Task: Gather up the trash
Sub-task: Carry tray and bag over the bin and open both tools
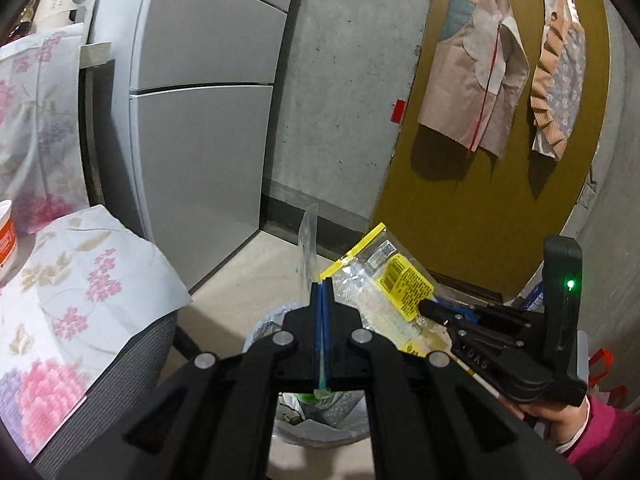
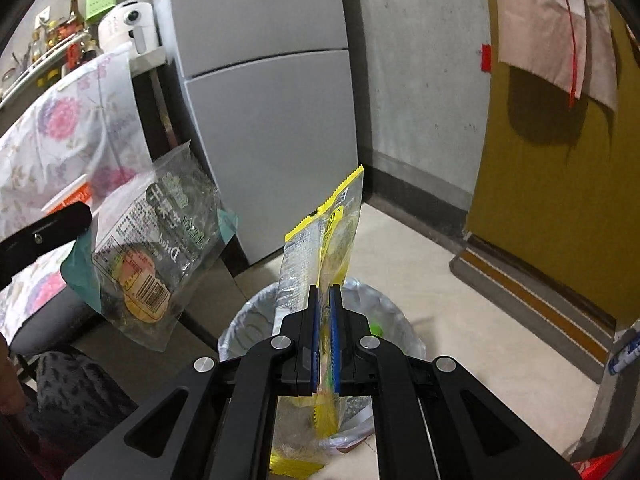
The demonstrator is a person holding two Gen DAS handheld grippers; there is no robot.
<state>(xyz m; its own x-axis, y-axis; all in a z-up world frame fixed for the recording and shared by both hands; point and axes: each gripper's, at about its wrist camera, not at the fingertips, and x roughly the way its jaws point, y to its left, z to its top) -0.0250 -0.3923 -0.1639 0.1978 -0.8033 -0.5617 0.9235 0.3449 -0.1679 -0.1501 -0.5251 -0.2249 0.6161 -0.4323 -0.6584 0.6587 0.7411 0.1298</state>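
Below both grippers stands one trash bin (image 2: 384, 312), lined with a thin translucent bag and already holding some scraps. Over it hang two empty snack wrappers, both light, limp and slick, so each is best pinched flat across its film rather than at a loose corner. The yellow-edged wrapper (image 2: 340, 232) is clamped between the jaws of the right gripper (image 2: 325, 300), its lower end trailing toward the bin. The clear green-printed wrapper (image 2: 160, 248) is edge-on in the left wrist view, held in the tightly closed jaws of the left gripper (image 1: 322, 284), just beside the bin's rim.
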